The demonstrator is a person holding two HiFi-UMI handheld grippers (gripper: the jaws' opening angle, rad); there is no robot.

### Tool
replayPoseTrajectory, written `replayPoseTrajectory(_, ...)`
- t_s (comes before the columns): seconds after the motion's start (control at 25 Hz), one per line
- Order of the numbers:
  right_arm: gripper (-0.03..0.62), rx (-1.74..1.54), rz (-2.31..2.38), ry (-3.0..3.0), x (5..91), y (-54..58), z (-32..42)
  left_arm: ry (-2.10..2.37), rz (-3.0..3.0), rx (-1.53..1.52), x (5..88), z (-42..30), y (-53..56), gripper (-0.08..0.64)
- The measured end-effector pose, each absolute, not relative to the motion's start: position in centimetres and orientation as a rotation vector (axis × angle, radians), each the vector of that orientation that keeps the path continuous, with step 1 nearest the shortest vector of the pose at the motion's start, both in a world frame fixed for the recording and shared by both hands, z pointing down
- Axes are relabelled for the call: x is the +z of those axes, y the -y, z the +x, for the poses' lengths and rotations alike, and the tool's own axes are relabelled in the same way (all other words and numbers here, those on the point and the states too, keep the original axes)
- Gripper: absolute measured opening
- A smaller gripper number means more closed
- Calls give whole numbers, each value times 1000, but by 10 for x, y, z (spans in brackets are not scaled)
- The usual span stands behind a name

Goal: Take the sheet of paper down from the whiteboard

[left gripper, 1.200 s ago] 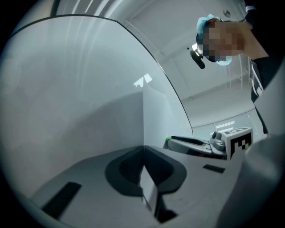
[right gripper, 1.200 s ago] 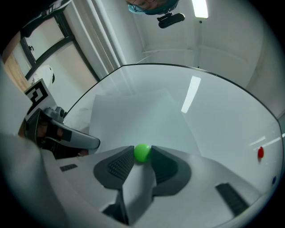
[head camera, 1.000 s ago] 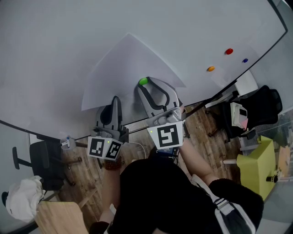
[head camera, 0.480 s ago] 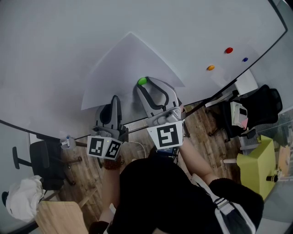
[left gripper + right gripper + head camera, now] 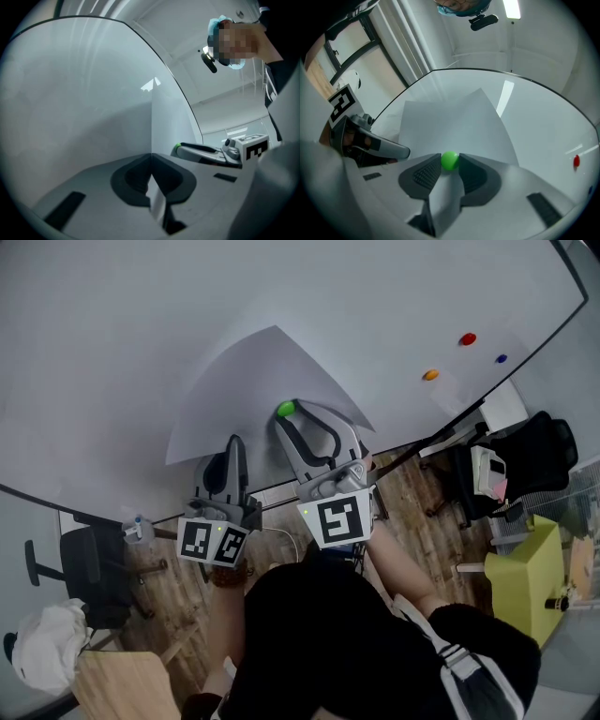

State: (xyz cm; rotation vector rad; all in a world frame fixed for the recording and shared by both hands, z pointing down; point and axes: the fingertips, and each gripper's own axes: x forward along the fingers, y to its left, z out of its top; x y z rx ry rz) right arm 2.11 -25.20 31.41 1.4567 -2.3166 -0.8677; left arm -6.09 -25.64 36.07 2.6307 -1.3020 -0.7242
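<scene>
The sheet of paper point(image 5: 267, 381) is seen lying against the whiteboard point(image 5: 122, 315), spreading up and away ahead of both sets of jaws. It is pinned near its lower edge by a green magnet point(image 5: 286, 409), and no other magnet is seen on it. The right gripper point(image 5: 450, 164) is closed on that magnet: the small green ball is caught right at the jaw tips with a pad touching it on each side, so the jaws stand fairly wide. The left gripper point(image 5: 151, 157) is shut on the sheet's lower edge, with the thin paper nipped between jaws drawn together and a strip of it showing behind the pads. The right gripper is seen just off to the right of these jaws. The step in hand is judged to be the freeing of the magnet while the sheet is held. The magnet is best drawn straight off the board rather than slid across the paper, so that the sheet is not creased or dragged. The hold at the tips is shallow on a round thing, so a firm squeeze and a slow pull are called for, lest the ball be squirted out. The left pinch should be held tight, since the sheet will probably be carried by it alone once the magnet is off.
</scene>
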Motion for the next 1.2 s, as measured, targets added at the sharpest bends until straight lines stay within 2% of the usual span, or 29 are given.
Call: replayPoseTrajectory(1.2, 117, -834, 1454, 2337, 324, 229, 4, 1454, 2542, -674, 378, -117, 238, 11)
